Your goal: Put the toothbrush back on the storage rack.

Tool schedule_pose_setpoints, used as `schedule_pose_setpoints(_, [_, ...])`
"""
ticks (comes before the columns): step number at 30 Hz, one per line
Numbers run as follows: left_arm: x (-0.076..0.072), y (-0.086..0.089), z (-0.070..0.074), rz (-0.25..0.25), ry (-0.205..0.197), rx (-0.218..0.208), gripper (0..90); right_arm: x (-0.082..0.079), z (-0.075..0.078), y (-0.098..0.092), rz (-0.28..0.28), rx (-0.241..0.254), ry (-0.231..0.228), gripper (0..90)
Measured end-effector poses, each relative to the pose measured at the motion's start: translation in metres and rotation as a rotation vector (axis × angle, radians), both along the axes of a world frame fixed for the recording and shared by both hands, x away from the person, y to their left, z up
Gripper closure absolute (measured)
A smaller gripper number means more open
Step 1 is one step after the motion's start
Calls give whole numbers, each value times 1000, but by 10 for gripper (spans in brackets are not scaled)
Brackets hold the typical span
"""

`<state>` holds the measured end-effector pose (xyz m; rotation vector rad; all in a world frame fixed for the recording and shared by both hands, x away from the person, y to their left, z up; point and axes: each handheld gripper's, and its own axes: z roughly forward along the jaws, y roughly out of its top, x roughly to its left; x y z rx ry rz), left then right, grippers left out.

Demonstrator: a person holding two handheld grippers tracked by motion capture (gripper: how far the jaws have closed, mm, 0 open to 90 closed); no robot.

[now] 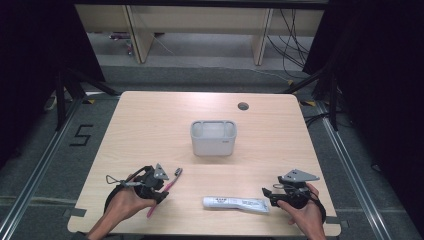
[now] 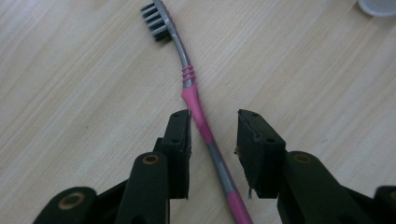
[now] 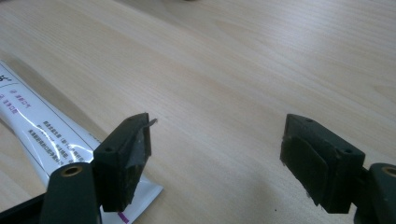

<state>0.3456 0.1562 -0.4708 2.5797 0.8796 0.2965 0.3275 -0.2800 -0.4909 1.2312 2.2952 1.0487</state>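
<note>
A: How is the toothbrush [image 2: 201, 116] seen?
B: Pink and grey handle, dark bristles, laid flat on the bench [image 1: 150, 125] between the released left tool [image 2: 212, 135].
A: The right tool [image 3: 217, 140]?
B: Released beside the toothpaste tube [image 3: 42, 130].

Lower left of the frame, the left gripper [image 1: 162, 186] sits in a hand [image 1: 122, 204] right over a pink toothbrush [image 1: 167, 189] lying flat on the wooden table [image 1: 150, 125], brush head up near the middle-left. Bottom centre, a white tube [image 1: 236, 203] lies on its side. Lower right, the right gripper [image 1: 267, 195] points left, its tip just beside the tube's end. Dead centre, a grey holder [image 1: 213, 138] stands upright, well apart from both hands. Upper right of the tabletop, a small round hole [image 1: 243, 106].
</note>
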Motion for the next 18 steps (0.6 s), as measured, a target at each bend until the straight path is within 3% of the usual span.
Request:
schedule_pose_setpoints(5, [5,-2,-3,4,10,14,651,0,1,0,3,-22,-11,252])
schedule_pose_setpoints(6, [8,-1,-3,0,29,34,651,0,1,0,1,-22,-10,251])
schedule_pose_setpoints(11, [13,-2,-6,4,45,44,666,-1,1,1,-9,-9,5,251])
schedule_pose_setpoints(18, [19,-3,-9,14,61,32,680,-1,0,0,-4,-16,2,252])
